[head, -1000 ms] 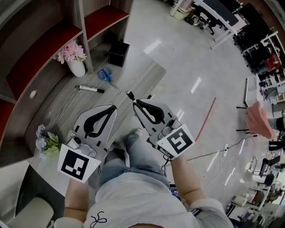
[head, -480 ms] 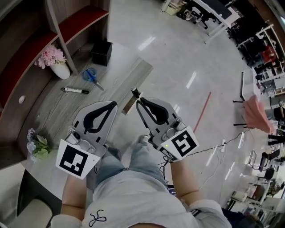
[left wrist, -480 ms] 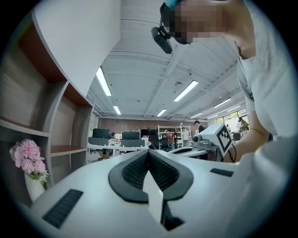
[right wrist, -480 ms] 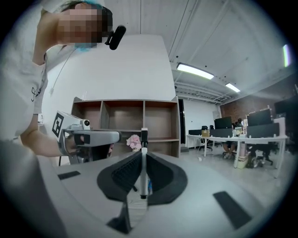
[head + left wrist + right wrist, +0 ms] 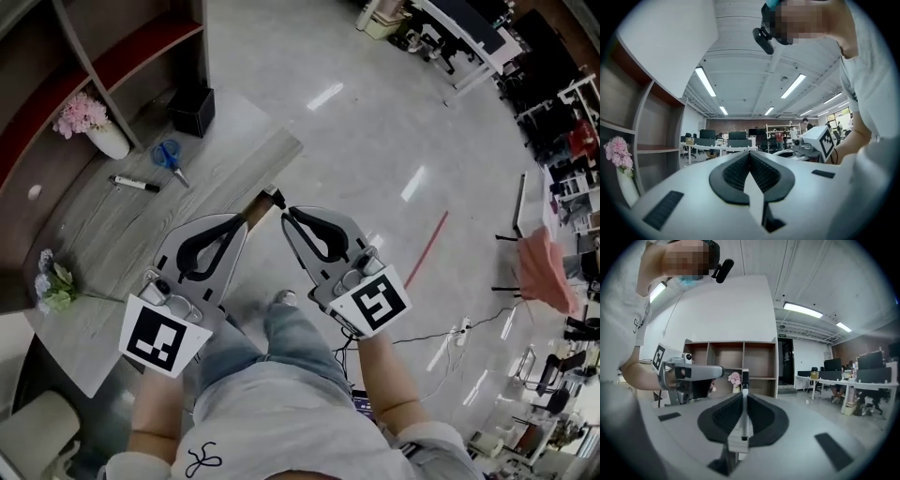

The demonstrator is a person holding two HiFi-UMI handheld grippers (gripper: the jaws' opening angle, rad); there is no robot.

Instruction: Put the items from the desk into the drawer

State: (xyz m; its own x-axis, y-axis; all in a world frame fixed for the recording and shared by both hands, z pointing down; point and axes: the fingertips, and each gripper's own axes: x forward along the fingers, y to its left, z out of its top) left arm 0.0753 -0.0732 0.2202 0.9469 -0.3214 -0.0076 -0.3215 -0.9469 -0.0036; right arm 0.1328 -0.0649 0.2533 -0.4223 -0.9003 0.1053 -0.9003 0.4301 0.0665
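The fingers (image 5: 733,171) of the left gripper (image 5: 241,225) are pressing together on nothing, while the fingers (image 5: 723,416) of the right gripper (image 5: 287,216) are pinching a slim white pen (image 5: 743,413), its dark cap poking past their tips just off the near corner of the worktop (image 5: 225,173). Held so thinly, the pen is probably risking a swivel or a slide out of the pinch, and a drop here would likely be landing on the floor. No drawer is showing, so the pen's target is unclear. A marker (image 5: 136,184) and scissors (image 5: 169,155) are lying on the worktop, waiting. The shelf (image 5: 729,359) compartments are looking bare, the white vase (image 5: 110,142) is holding pink flowers (image 5: 78,114), and the black box (image 5: 192,109) is hiding its inside.
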